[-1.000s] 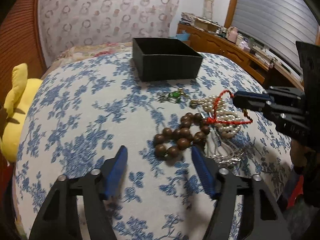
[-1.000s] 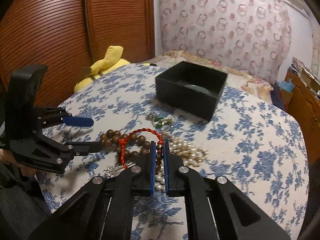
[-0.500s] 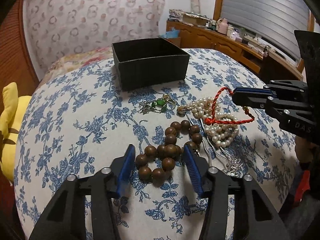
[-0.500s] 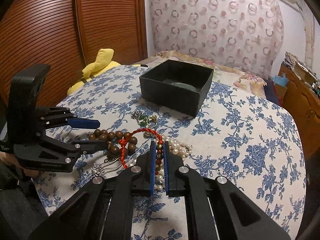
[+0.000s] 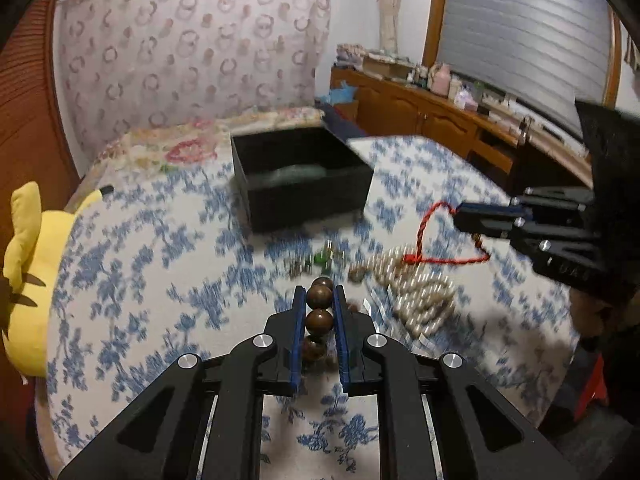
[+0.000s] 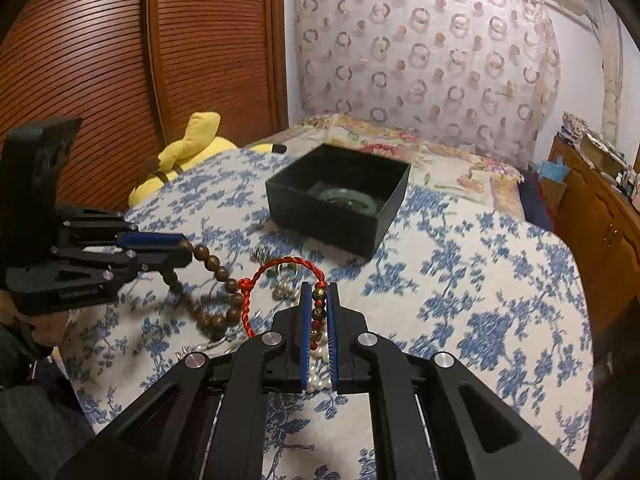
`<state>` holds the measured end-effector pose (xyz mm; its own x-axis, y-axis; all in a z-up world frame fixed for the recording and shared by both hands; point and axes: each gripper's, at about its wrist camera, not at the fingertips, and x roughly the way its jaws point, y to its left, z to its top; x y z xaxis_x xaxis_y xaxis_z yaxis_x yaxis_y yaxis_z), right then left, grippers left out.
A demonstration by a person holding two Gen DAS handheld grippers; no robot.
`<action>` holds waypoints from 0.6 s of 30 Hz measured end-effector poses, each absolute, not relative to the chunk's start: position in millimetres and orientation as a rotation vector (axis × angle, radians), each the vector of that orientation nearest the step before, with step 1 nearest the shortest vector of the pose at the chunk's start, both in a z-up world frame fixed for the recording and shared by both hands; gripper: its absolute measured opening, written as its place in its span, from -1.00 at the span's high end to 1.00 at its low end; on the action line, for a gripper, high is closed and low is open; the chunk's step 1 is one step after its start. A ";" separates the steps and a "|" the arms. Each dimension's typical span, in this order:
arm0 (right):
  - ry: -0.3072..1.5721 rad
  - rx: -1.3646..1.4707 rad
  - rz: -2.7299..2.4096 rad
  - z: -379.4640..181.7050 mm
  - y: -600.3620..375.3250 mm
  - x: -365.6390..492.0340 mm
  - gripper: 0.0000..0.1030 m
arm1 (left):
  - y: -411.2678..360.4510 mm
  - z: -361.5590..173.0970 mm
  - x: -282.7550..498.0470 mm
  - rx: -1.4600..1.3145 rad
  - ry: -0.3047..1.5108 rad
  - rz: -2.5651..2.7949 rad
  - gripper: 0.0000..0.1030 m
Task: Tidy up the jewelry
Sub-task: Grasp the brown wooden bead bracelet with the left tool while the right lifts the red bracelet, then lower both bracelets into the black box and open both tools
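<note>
My left gripper [image 5: 319, 294] is shut on the brown wooden bead bracelet [image 5: 319, 295] and holds it above the bed; in the right wrist view the left gripper [image 6: 182, 245] shows at left with the beads [image 6: 218, 270] hanging from it. My right gripper [image 6: 319, 290] is shut on the red cord bracelet [image 6: 280, 264], lifted off the bed; it also shows in the left wrist view [image 5: 460, 214] with the cord [image 5: 424, 236]. A black open box [image 6: 340, 196] stands further back, a green bangle [image 6: 346, 198] inside. A pearl necklace [image 5: 416, 292] lies on the bedspread.
A small green charm [image 5: 320, 258] and silver pieces [image 5: 380, 308] lie near the pearls. A yellow plush toy [image 5: 24, 280] sits at the left bed edge. A wooden cabinet [image 5: 440, 120] runs along the right. The blue floral bedspread [image 6: 480, 280] has room to the right.
My left gripper has closed on the brown bead bracelet and lifted it. My right gripper has kept the red cord bracelet and risen with it.
</note>
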<state>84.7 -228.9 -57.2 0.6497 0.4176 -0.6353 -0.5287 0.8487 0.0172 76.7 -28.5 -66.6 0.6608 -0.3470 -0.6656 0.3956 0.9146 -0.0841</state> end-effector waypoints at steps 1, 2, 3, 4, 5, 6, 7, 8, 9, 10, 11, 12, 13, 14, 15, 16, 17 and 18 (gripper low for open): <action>0.669 -0.176 0.540 -54.9 -229.2 84.8 0.84 | -27.8 -61.0 76.8 0.062 0.727 -0.423 0.76; 0.660 -0.176 0.540 -50.9 -229.8 85.2 0.84 | -27.9 -56.2 76.7 0.057 0.717 -0.425 0.76; 0.654 -0.176 0.539 -48.3 -230.0 85.7 0.84 | -27.7 -49.0 77.3 0.052 0.701 -0.426 0.76; 0.647 -0.177 0.539 -45.2 -230.0 86.5 0.84 | -27.9 -42.5 77.9 0.052 0.686 -0.423 0.76; 0.640 -0.179 0.539 -42.3 -229.7 87.3 0.84 | -28.2 -38.1 78.2 0.052 0.676 -0.422 0.76; 0.634 -0.181 0.539 -39.7 -229.4 88.4 0.84 | -28.5 -31.9 79.1 0.050 0.664 -0.420 0.76; 0.629 -0.182 0.539 -37.7 -229.0 89.5 0.84 | -28.5 -27.7 80.1 0.049 0.654 -0.417 0.76; 0.623 -0.184 0.539 -35.2 -228.4 91.3 0.84 | -28.0 -23.7 81.4 0.049 0.645 -0.414 0.76; 0.618 -0.186 0.539 -33.1 -227.8 93.6 0.84 | -27.9 -18.1 83.7 0.048 0.633 -0.410 0.76; 0.613 -0.188 0.537 -31.1 -227.2 96.4 0.84 | -27.8 -14.5 85.6 0.047 0.626 -0.408 0.76; 0.609 -0.190 0.536 -29.7 -227.0 98.7 0.84 | -27.4 -11.5 87.6 0.045 0.622 -0.406 0.76; 0.602 -0.189 0.534 -27.7 -227.0 101.8 0.84 | -26.5 -6.5 91.0 0.038 0.617 -0.404 0.76; 0.596 -0.183 0.536 -25.5 -227.7 106.1 0.84 | -26.0 -3.1 93.1 0.032 0.613 -0.403 0.76; 0.595 -0.177 0.538 -24.6 -227.7 109.4 0.84 | -26.1 -0.1 94.3 0.029 0.609 -0.402 0.76; 0.592 -0.171 0.536 -23.2 -228.7 115.4 0.84 | -26.1 4.8 97.1 0.031 0.599 -0.400 0.76; 0.589 -0.169 0.534 -22.4 -229.4 120.6 0.84 | -26.2 7.1 98.7 0.033 0.594 -0.399 0.76; 0.586 -0.168 0.532 -21.9 -229.0 125.3 0.84 | -26.3 10.8 102.4 0.035 0.586 -0.395 0.76; 0.583 -0.167 0.530 -20.8 -229.1 132.6 0.84 | -26.3 13.1 105.5 0.037 0.580 -0.393 0.76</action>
<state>132.6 -229.1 -20.8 0.7058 0.4285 -0.5640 -0.5208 0.8537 -0.0032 105.5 -26.3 13.1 0.7644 -0.3516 -0.5404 0.3722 0.9251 -0.0754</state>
